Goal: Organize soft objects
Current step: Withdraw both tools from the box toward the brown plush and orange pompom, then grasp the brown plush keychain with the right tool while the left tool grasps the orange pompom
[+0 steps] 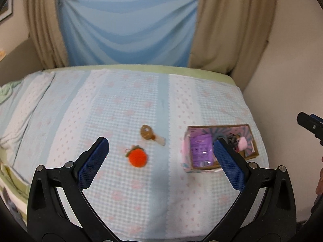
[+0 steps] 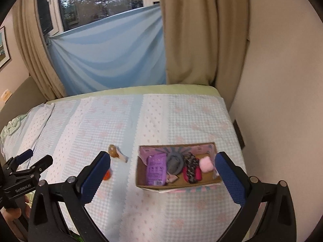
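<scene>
Two grippers hovered above the bed [image 1: 141, 201], both spread wide and holding nothing. The left gripper [image 1: 161, 155] hung over an orange pom-pom [image 1: 137, 157] lying on the checked bedspread, with a brown plush toy [image 1: 148, 133] just beyond it. The right gripper [image 2: 162, 173] framed an open cardboard box [image 2: 177, 186] resting near the bed's right edge. Inside the box lay a purple packet [image 2: 155, 169], a grey soft item [image 2: 175, 164], a dark braided item [image 2: 190, 168] and a pink fluffy ball [image 2: 206, 165], packed side by side. Beige curtains [image 2: 201, 40] and a pale blue cloth [image 2: 109, 60] hung behind the bed.
</scene>
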Tool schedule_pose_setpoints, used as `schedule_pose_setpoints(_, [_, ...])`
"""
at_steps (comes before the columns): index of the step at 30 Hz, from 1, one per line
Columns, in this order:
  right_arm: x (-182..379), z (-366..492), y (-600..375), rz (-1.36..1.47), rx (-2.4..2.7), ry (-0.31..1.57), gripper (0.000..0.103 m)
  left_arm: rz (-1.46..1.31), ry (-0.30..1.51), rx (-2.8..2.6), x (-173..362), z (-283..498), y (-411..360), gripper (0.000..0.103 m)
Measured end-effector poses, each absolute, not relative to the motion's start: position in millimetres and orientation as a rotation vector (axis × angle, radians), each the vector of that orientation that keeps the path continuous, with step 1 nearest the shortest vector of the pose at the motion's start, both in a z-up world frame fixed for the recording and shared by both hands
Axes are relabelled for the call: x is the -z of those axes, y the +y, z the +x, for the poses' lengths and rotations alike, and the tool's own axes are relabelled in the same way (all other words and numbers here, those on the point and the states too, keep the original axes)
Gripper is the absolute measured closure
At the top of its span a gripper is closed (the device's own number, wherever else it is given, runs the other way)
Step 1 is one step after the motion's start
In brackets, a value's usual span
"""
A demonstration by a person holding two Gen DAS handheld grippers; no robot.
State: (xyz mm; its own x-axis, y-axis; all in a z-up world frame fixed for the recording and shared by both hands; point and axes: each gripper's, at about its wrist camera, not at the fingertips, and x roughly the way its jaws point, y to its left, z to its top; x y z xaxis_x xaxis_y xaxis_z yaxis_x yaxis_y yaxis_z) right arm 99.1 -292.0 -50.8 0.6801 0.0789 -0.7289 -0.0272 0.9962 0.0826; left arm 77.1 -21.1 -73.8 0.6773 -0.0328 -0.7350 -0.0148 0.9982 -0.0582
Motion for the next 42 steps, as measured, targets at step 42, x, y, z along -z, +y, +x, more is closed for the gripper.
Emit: schedule_pose_setpoints(42, [451, 384, -25, -0.263, -0.603, 1.419, 0.023, -0.699, 1.148, -0.373, 463, 235, 93, 0.032])
